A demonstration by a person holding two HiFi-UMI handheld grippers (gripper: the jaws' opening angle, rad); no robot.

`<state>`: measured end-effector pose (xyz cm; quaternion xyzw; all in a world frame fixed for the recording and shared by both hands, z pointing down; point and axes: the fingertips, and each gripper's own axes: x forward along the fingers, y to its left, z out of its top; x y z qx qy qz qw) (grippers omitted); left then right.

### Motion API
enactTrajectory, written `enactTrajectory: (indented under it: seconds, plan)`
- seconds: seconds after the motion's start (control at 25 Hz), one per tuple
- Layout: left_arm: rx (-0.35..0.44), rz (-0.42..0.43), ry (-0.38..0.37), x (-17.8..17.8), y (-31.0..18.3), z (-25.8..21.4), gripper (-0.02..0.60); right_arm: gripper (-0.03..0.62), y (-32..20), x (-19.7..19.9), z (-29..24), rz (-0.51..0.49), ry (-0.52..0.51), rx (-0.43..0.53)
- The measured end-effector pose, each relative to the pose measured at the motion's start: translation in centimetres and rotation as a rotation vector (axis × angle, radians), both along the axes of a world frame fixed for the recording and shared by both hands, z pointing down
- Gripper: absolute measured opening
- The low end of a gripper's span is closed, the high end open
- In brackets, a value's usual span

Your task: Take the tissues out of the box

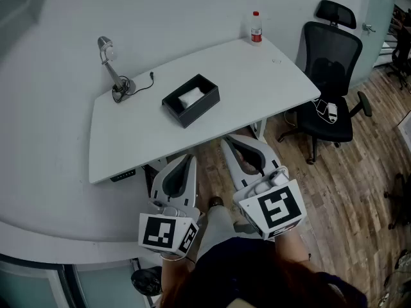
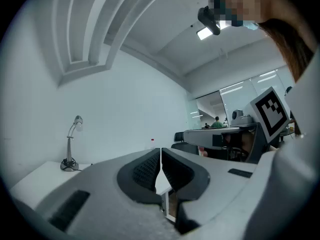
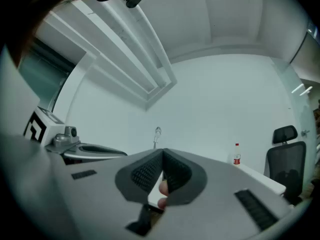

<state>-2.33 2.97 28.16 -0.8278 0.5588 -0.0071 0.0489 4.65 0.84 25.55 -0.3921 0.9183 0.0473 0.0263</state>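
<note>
jaws are shut on both tools, pad against pad. your left gripper [image 2: 160, 156] has nothing between its ribbed pads, and your right gripper [image 3: 162, 159] is closed the same way. a pinkish shape [image 3: 162, 189] shows low behind the right pads. it may be a fingertip, but the view is too poor to say, and it does not look gripped.

you hold both grippers level and close to your body, short of the near edge of the counter [image 1: 128, 140]. that reads as a ready pose before any reach. the box [image 1: 200, 108] sits open-topped near the middle of the counter, well apart from both grippers, with white tissues [image 1: 191, 97] showing inside. the lamp [image 1: 110, 66] and bottle [image 1: 256, 28] stand toward the far edge, off the line to the box. no tissue is out yet, and you'd need to part one pair of jaws before pinching the top sheet.
</note>
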Motion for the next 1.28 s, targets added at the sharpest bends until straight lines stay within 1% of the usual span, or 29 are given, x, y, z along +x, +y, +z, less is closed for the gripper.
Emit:
enactTrajectory:
  seconds: [0.64,1.12,1.28]
  plan:
    - [-0.022,-0.002,0.015,-1.8,-3.8,0.5,0.026,0.017,-3.5,-1.8,0.5,-0.012,0.004,-0.024]
    - [-0.032,-0.003,0.029,-3.9,-7.5,0.4,0.026,0.017,-7.1,-4.6,1.2,-0.021,0.099,-0.024]
    - [-0.036,-0.002,0.034,-4.8,-8.7,0.4,0.026,0.018,-8.5,-5.4,1.4,-0.015,0.109,-0.033]
